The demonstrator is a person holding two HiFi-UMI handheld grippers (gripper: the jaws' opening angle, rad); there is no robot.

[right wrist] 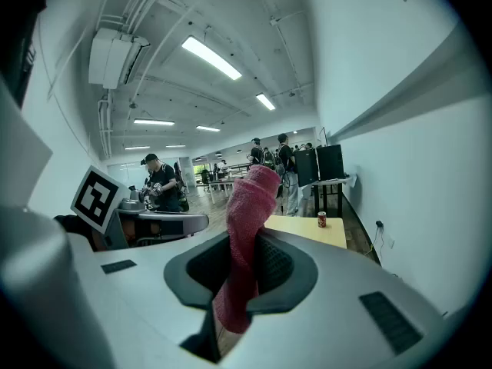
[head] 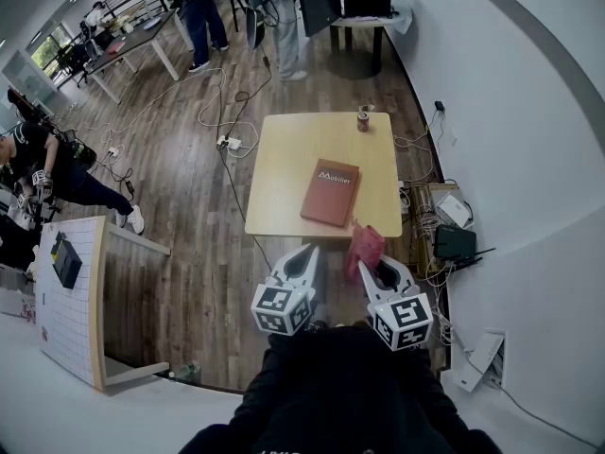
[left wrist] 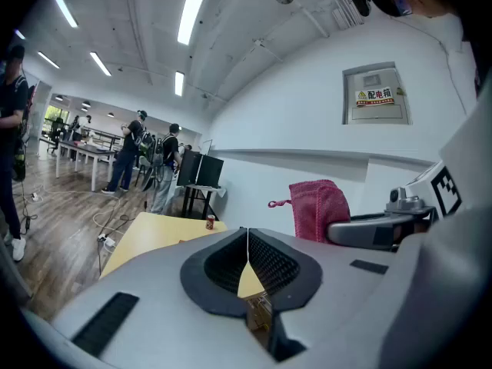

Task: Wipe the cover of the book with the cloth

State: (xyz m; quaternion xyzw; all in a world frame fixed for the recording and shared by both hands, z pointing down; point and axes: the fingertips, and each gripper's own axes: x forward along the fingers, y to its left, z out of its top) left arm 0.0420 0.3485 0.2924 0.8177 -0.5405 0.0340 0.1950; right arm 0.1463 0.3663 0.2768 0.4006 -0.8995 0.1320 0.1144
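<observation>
A red-brown book [head: 330, 191] lies flat on the near right part of a small wooden table [head: 284, 159]. My right gripper [head: 371, 265] is shut on a pink cloth [head: 363, 249], held just off the table's near edge, close to the book's near corner. In the right gripper view the pink cloth [right wrist: 246, 237] stands up from between the closed jaws. My left gripper [head: 304, 257] is shut and holds nothing, hanging below the table's near edge, left of the cloth. In the left gripper view the cloth [left wrist: 319, 208] shows to the right above the right gripper.
A small red can [head: 362, 120] stands at the table's far right edge. Cables, a power strip [head: 229, 143] and boxes lie on the wooden floor around the table. A white wall runs close on the right. A white shelf unit [head: 80, 282] stands at left. People stand farther back.
</observation>
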